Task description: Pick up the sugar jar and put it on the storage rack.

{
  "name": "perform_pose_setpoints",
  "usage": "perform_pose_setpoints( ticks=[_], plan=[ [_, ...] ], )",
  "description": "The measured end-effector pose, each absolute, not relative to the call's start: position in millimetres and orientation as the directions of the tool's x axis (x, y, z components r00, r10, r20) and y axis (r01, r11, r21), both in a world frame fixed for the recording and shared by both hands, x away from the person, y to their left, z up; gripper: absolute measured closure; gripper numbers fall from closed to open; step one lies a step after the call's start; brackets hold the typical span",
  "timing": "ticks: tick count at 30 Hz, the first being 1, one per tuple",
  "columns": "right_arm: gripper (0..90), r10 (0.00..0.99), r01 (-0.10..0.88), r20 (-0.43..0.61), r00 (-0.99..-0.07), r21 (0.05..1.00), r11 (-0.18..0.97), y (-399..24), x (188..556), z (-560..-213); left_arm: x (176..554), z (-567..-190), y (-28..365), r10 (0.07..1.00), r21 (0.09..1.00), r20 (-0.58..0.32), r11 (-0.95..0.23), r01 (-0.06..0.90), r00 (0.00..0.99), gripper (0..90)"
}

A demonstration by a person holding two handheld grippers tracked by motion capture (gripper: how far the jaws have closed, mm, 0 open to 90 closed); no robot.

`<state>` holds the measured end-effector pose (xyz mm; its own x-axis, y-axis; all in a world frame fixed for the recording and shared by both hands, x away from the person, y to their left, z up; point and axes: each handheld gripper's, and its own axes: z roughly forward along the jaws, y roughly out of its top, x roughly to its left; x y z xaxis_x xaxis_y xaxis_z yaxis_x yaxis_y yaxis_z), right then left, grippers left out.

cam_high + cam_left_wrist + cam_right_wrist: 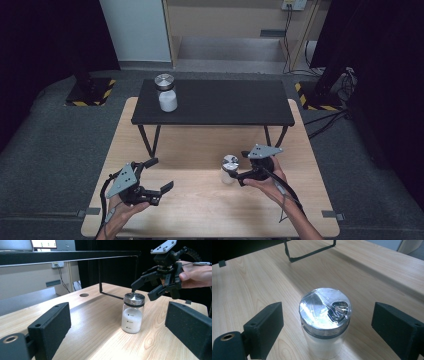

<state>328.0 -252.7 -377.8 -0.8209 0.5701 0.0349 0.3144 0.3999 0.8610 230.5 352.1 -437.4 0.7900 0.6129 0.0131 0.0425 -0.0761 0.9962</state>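
**Jar between open jaws, grip not yet made**

On the desk [200,200], at about 3 o'clock from its centre, a glass jar [229,169] of white powder stands upright with a shiny metal lid [325,308]. The right hand-held gripper [239,176] is lowered around it, jaws wide on both sides of the lid and clear of the glass; nothing is held. The left hand-held gripper [161,175] waits near 8 o'clock, jaws wide and empty, well apart from the jar. A second jar [166,93] sits on the black shelf [225,107] at 11 o'clock.

The risk, as I judge it, lies in the closing. The lid is smooth and rounded, so pads meeting it off-centre could slip or tip the jar. One pad touching first would shove the jar sideways across the wood. A grip too high, on the lid alone, might let the heavy body swing.
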Motion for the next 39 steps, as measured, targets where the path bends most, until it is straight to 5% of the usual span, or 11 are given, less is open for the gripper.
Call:
perform_pose_setpoints(
  ticks=[14,20,39],
  plan=[
    [19.1,0.551,0.314,0.023,-0.834,0.841,0.440,-232,341,-386,230,-437,352,0.614,0.996,0.016,-0.080,0.043,0.789,5.1],
    [33.9,0.563,0.310,0.002,-0.826,0.837,0.452,-227,340,-387,231,-437,352,0.613,0.996,0.017,-0.083,0.044,0.790,5.1],
    [35.2,0.541,0.283,-0.029,-0.841,0.828,0.484,-229,332,-367,231,-437,352,0.611,0.996,0.017,-0.083,0.042,0.791,5.1]
  ],
)
